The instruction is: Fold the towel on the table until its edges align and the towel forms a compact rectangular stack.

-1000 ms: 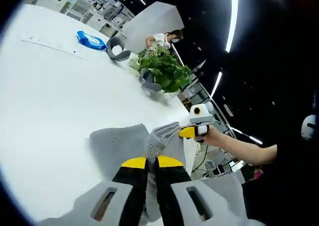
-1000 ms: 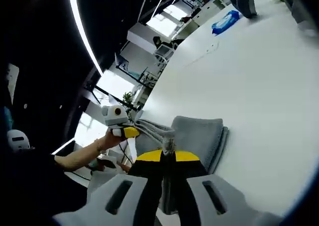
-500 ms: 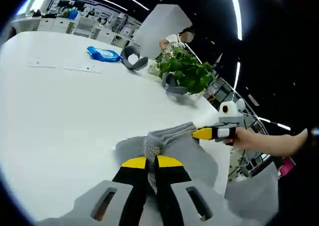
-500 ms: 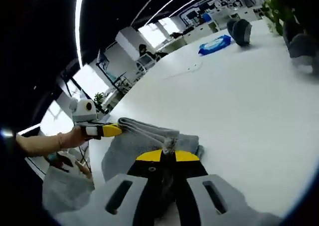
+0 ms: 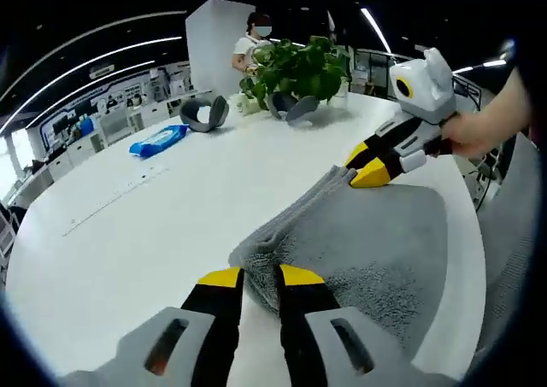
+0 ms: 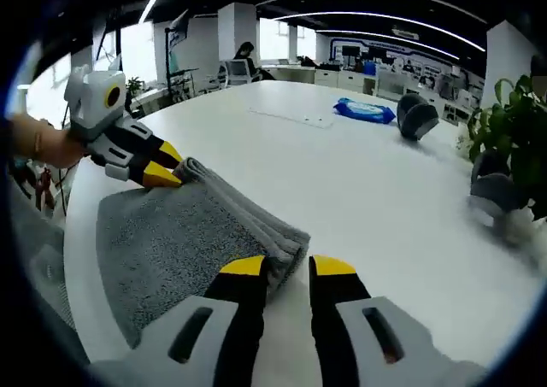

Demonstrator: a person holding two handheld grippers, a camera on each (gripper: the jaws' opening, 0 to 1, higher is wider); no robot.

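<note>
Towel [image 5: 359, 233] folded flat on table [image 5: 128, 233]. L gripper [image 5: 261, 278] and R gripper [image 6: 289, 267] both released, jaws apart, each at a corner of the fold edge.

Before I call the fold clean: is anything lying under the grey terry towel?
The grey terry towel lies in flat layers on the white round table, bare around it. Its underside is covered, so anything thin beneath stays unseen.
</note>
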